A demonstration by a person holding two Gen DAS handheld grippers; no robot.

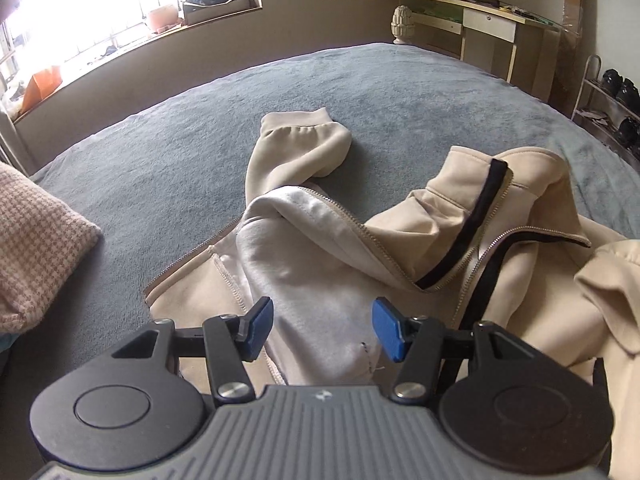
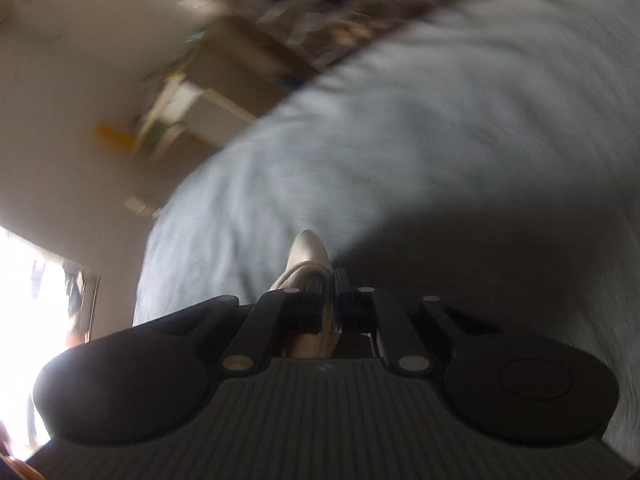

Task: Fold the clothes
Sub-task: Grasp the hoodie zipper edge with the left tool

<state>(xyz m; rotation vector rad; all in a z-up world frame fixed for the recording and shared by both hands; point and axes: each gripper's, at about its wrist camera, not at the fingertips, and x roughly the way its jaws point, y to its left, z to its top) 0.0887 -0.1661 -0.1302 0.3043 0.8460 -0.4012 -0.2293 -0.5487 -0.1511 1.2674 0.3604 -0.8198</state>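
A beige zip-up jacket [image 1: 400, 248] with a pale lining and black zipper trim lies crumpled on the grey-blue bed cover [image 1: 180, 152]. One cuffed sleeve [image 1: 304, 136] stretches toward the far side. My left gripper [image 1: 322, 326] is open, its blue pads just above the jacket's lining, holding nothing. In the blurred, tilted right wrist view my right gripper [image 2: 330, 280] is shut on a fold of the beige jacket [image 2: 310, 252], which sticks out past the fingers above the bed cover [image 2: 400, 140].
A pink houndstooth pillow [image 1: 36, 248] lies at the bed's left edge. A window ledge with boxes [image 1: 216, 0] runs along the far wall. A desk [image 1: 480, 20] and a shoe rack [image 1: 612, 100] stand at the far right.
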